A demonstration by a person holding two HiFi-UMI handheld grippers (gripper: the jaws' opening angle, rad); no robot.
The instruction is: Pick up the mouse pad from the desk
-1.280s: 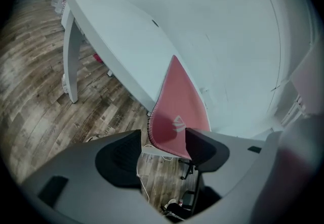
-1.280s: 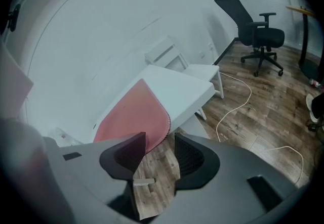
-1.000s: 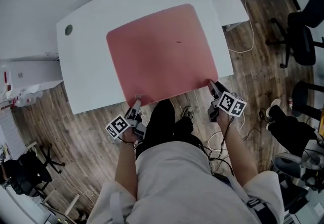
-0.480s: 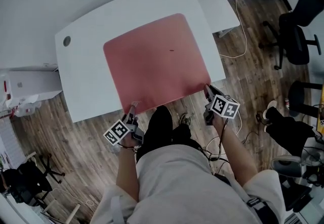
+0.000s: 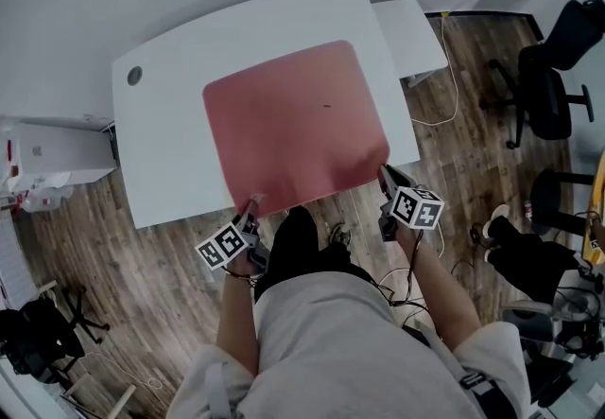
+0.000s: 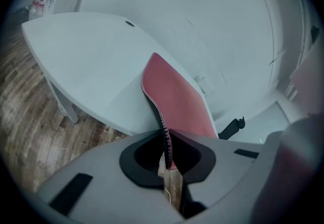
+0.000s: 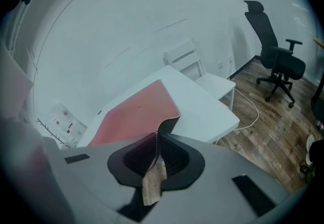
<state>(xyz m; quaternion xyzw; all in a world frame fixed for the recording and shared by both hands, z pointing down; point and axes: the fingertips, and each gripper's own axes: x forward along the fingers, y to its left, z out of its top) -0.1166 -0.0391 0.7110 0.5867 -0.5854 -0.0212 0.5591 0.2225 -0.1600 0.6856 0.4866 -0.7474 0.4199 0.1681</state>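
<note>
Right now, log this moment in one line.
left gripper: just closed on mouse pad corner | right gripper: same | desk: pad's near edge raised

On your right, a black office chair [image 5: 544, 91] stands on the wooden floor [image 5: 142, 266]. A white cable [image 7: 258, 116] trails over the boards beside a small white side table [image 5: 411, 34]. At the left edge sits a white cabinet [image 5: 47, 157].
</note>
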